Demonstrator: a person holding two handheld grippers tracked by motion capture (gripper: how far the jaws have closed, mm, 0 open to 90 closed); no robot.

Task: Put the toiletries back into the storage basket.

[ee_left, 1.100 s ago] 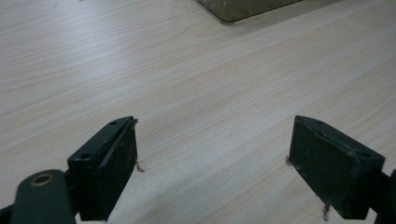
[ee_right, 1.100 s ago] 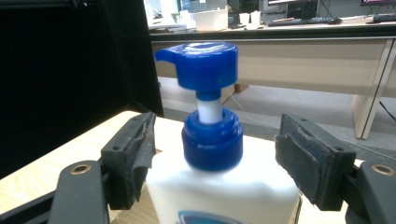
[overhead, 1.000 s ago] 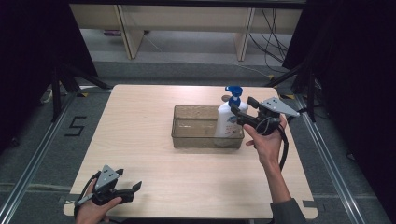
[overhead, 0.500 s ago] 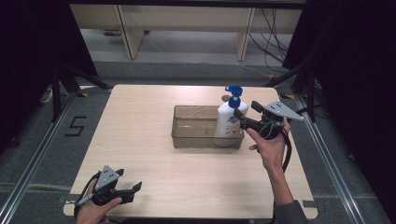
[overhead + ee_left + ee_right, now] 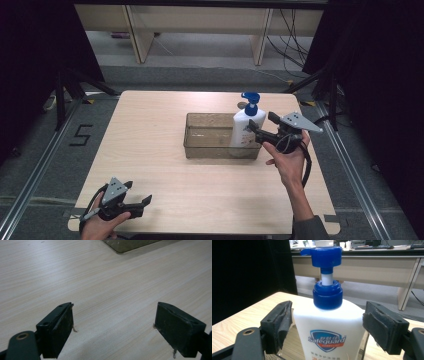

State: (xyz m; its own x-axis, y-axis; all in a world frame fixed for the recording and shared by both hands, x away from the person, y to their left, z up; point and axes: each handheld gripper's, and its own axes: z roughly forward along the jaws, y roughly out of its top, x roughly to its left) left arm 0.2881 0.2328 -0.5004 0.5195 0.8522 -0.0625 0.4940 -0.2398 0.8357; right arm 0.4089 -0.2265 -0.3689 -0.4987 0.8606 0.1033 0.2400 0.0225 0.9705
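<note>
Judged nearly finished: white plastic pump bottle with blue dispenser head (image 5: 247, 127) standing upright inside the clear rectangular plastic bin (image 5: 207, 145), at the bin's three o'clock end, with the right gripper (image 5: 260, 131) just opening its jaws around the bottle's shoulders, leaving only withdrawal. Seen from the right gripper view, a sliver of gap between each worn pad and the bottle (image 5: 329, 325), so released rather than clamped — unclear from above. Shown in the high view alone, the left gripper (image 5: 135, 204) resting open and empty at the pale wooden table's (image 5: 150, 125) seven o'clock corner.
</note>
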